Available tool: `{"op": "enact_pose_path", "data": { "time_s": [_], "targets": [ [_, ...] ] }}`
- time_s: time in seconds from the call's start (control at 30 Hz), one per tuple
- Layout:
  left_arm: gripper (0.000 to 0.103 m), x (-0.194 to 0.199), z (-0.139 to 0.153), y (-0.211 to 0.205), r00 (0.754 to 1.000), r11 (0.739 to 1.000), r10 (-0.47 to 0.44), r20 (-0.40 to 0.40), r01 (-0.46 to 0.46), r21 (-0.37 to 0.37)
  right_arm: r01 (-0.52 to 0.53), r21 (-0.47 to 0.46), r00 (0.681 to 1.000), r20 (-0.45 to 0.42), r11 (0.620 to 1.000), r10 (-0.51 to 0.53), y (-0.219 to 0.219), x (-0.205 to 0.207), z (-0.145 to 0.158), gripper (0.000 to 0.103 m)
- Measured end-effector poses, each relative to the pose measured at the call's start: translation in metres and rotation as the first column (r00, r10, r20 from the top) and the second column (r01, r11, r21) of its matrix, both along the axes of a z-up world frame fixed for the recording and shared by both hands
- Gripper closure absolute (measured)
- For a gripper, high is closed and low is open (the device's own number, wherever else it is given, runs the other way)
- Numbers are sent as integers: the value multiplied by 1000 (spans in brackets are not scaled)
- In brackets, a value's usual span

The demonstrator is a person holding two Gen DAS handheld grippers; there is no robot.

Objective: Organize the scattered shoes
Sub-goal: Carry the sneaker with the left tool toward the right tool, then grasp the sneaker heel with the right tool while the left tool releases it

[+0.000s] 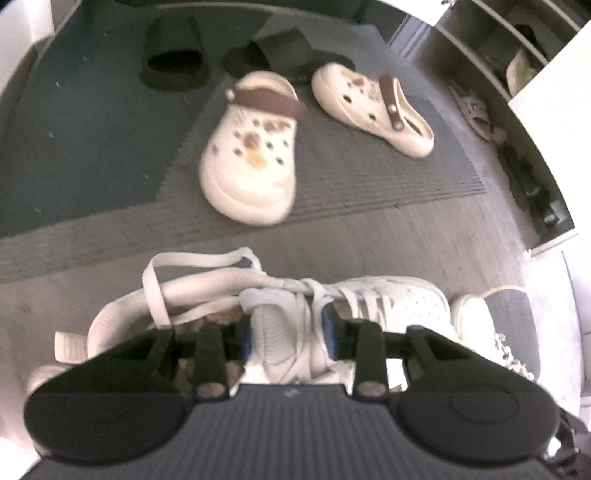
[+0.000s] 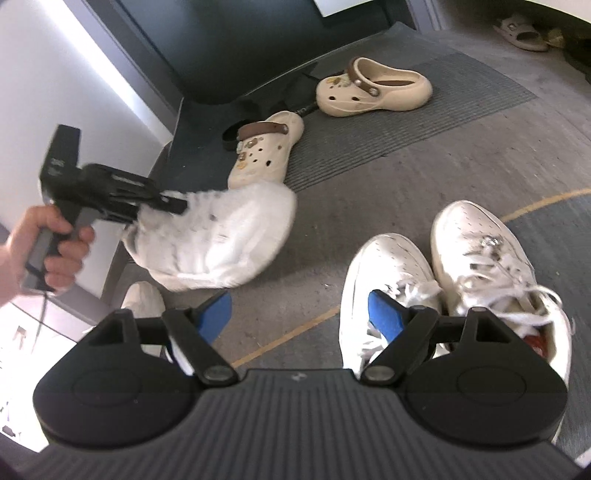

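One white sneaker point(image 1: 280, 332), tongue seemingly pinched between left jaws.

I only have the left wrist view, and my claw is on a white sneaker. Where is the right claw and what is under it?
Observer: The right claw is open and empty, above a pair of white sneakers standing side by side on the floor.
Operator: Does my sneaker look clear of the floor from there?
Observer: The right wrist view shows the left claw carrying the held sneaker, blurred, above the floor, in front of the nearer clog.
Operator: Who is holding my tool?
Observer: A bare hand grips its handle at the left edge of that view.
Operator: Any other shoe I might miss?
Observer: A pale sandal lies at the top right, beyond the mat.
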State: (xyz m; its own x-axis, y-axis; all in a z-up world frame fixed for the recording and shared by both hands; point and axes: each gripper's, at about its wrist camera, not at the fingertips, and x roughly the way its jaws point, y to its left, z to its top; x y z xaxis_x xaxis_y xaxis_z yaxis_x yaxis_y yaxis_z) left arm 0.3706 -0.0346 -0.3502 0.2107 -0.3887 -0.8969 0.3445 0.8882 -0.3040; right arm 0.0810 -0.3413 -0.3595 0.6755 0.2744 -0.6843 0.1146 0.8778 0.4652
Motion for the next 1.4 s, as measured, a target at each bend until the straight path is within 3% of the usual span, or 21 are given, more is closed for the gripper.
{"op": "enact_pose_path", "data": {
  "time_s": [0.2, 0.4, 0.47, 0.5, 0.63, 0.67, 0.83, 0.93, 1.03, 1.1, 1.2, 1.27, 1.33, 1.4],
  "targets": [
    [66, -10, -24, -26, 1000, 999, -9, 3, 9, 36, 0, 10, 1000, -20, 1000, 0, -4, -8, -5, 20],
    [61, -11, -25, -43, 994, 993, -76, 76, 69, 91, 11, 29, 999, -34, 1000, -10, -6, -6, -9, 20],
    [54, -13, -21, -42, 993, 994, -86, 83, 79, 81, 9, 31, 999, -37, 999, -8, -4, -5, -9, 20],
    [43, -14, -19, -41, 993, 994, -90, 82, 85, 72, 7, 28, 999, -42, 1000, -6, -4, -6, -8, 20],
    [22, -28, 15, -29, 971, 987, -161, 177, 155, 46, 17, 27, 998, -56, 1000, -15, -4, -6, -1, 20],
    [21, -31, 22, -26, 967, 986, -164, 194, 160, 36, 21, 21, 998, -58, 1000, -20, -2, -5, 2, 20],
    [19, -52, 61, 15, 961, 995, -94, 259, 103, -19, 5, 19, 996, -87, 1000, -4, 14, 11, 19, 20],
    [17, -80, 83, 54, 944, 998, -55, 325, 49, 25, -19, 0, 992, -124, 1000, 19, 31, 29, 34, 20],
    [13, -103, 95, 89, 931, 999, 22, 364, -36, 31, -20, 18, 983, -181, 1000, 23, 51, 50, 45, 20],
    [12, -123, 101, 121, 921, 988, 147, 360, -153, -11, -7, 61, 971, -239, 998, 21, 69, 70, 52, 20],
    [12, -138, 98, 150, 915, 972, 234, 328, -229, -54, 96, 128, 943, -329, 987, -49, 95, 95, 51, 20],
    [12, -141, 96, 161, 911, 969, 244, 332, -246, -37, 196, 137, 916, -379, 971, -132, 112, 108, 45, 20],
    [13, -143, 97, 178, 901, 956, 285, 328, -293, -27, 272, 152, 906, -374, 950, -200, 136, 122, 35, 20],
    [13, -141, 104, 196, 895, 950, 310, 320, -306, -64, 355, 170, 886, -376, 919, -273, 152, 128, 21, 20]
  ]
}}
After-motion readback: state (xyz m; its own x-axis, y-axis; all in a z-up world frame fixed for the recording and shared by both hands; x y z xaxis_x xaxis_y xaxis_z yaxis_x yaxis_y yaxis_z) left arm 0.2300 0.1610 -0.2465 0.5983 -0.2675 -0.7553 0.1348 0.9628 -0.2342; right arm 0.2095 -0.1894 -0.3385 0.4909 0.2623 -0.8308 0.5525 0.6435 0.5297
